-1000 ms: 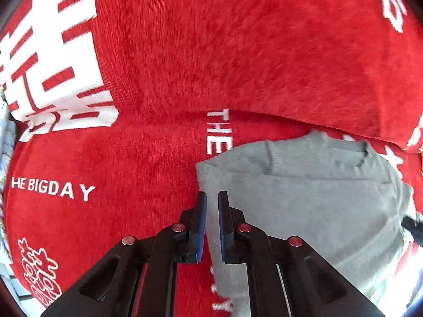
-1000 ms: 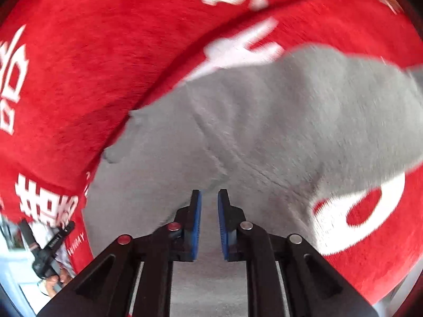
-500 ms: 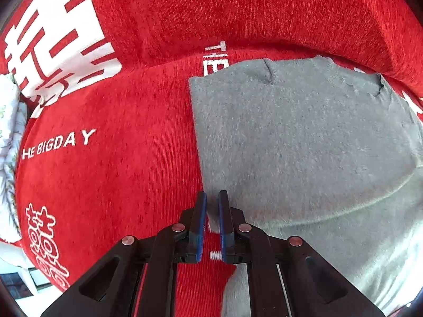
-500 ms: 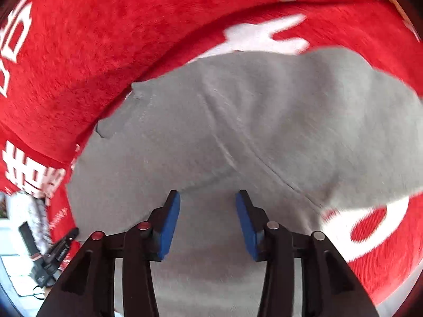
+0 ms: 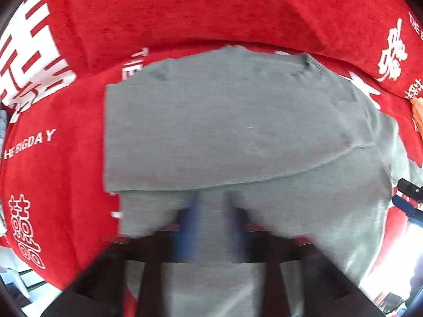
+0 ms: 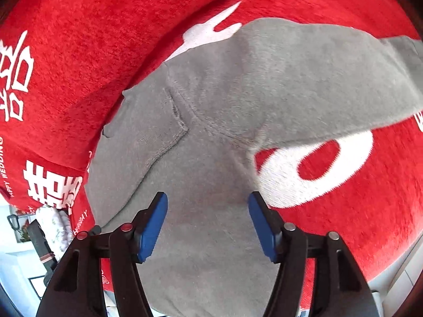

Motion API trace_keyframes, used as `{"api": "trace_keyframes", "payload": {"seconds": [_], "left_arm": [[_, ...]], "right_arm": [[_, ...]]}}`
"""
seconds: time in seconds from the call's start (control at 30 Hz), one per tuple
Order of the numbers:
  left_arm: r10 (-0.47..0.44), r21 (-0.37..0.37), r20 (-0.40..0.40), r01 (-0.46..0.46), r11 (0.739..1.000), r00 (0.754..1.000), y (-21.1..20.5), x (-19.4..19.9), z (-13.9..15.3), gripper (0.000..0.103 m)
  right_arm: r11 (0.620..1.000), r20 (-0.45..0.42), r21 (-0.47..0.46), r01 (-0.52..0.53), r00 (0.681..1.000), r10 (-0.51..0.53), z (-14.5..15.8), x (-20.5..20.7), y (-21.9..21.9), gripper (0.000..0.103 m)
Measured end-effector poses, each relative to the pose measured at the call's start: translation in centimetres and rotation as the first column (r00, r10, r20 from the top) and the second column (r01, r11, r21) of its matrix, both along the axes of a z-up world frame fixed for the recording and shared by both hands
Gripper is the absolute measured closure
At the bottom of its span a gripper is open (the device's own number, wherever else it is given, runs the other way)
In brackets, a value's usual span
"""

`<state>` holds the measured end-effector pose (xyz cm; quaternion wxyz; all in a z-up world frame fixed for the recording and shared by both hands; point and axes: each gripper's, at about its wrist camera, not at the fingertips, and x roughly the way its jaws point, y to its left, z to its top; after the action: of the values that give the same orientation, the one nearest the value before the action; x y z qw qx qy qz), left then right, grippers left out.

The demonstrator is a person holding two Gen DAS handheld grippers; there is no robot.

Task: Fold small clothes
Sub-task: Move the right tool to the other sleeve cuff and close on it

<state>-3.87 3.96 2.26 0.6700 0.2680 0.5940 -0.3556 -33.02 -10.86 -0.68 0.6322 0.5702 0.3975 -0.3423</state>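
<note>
1. A red cover (image 5: 238, 13) with white printed letters and signs fills most of both views. It lies over a soft surface with a raised part behind; what is under the cover cannot be told.

2. A grey sweater (image 5: 224, 121) lies on the red cover, in the middle of the left wrist view. Its upper part is folded down over the lower part, and the folded edge runs across the view as a long curved line. The collar is at the far side. In the right wrist view the same grey sweater (image 6: 211, 158) is spread below the tool, and one sleeve (image 6: 330, 79) goes out to the right over a white printed shape on the cover.

3. The right tool (image 6: 208, 219) points forward and down over the lower part of the sweater. Its two blue fingers (image 6: 153, 224) stand wide apart and hold nothing; grey cloth shows between them. Whether the tips touch the cloth cannot be told.

4. The left tool (image 5: 211, 222) is low at the near edge of the sweater and is strongly blurred. Its blue fingers (image 5: 185, 224) look a little apart with grey cloth between them, but whether they grip the cloth or are released cannot be told.

5. At the right edge of the left wrist view, a small part of the right tool (image 5: 407, 198) shows, black with a blue tip, just beside the sweater.
</note>
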Motion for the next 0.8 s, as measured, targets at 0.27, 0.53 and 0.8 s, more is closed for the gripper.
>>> {"api": "trace_keyframes", "payload": {"seconds": [0.27,0.53,0.8], "left_arm": [[-0.053,0.038,0.051,0.051,0.998,0.997,-3.5,-3.9,-0.6,0.001],[-0.101,0.092,0.025,0.098,0.991,0.995,-7.8,-6.8,-1.9,0.001],[-0.18,0.087,-0.003,0.179,0.98,0.984,-10.5,-10.0,-2.3,0.001]], "right_arm": [[0.994,0.031,0.025,0.107,0.994,-0.108,-0.6,-5.5,-1.6,0.027],[0.938,0.056,0.038,0.346,0.936,-0.348,-1.7,-14.2,-4.1,0.027],[0.858,0.126,0.029,0.512,0.85,-0.512,-1.9,-19.9,-6.4,0.027]]}}
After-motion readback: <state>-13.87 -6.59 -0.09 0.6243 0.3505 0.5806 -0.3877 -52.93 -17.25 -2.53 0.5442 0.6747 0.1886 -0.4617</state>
